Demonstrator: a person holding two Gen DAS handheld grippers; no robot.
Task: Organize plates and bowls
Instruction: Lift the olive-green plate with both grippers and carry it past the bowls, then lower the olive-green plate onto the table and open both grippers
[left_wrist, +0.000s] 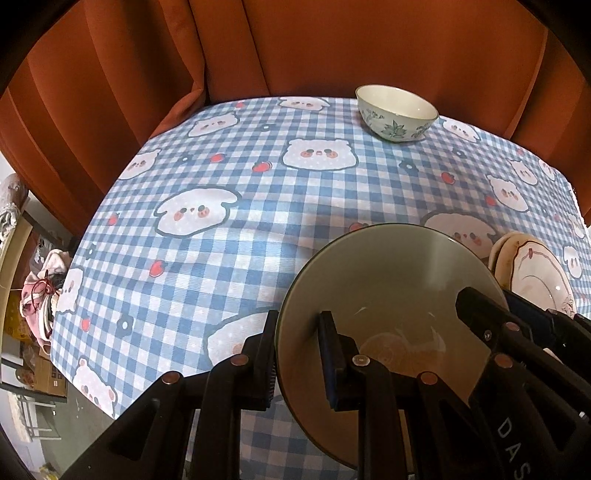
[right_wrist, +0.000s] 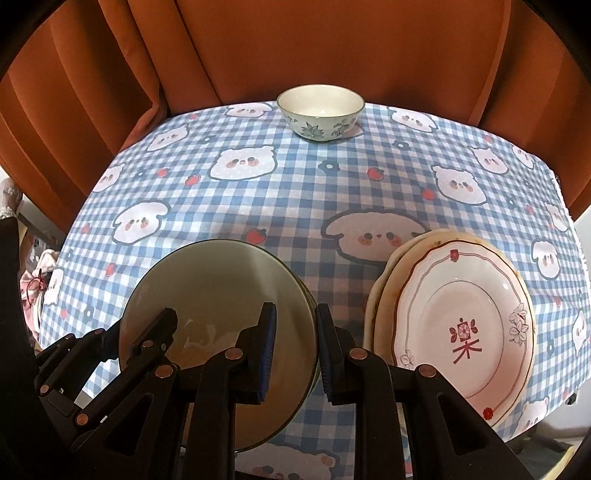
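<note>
While both grippers, left (left_wrist: 297, 360) and right (right_wrist: 295, 354), clamp opposite rims of the big bowl (right_wrist: 218, 295), just left of the plates (right_wrist: 458, 325), it seems heavy, glazed, slippery, breakable; rim grips suit.

"DAS" on the right tongs (left_wrist: 484, 314)

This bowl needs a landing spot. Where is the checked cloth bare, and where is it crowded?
Bare: the wide stretch of blue checked tablecloth between the small floral bowl and the held grey-green bowl. Crowded: the right side, under the stacked pink plates.
</note>
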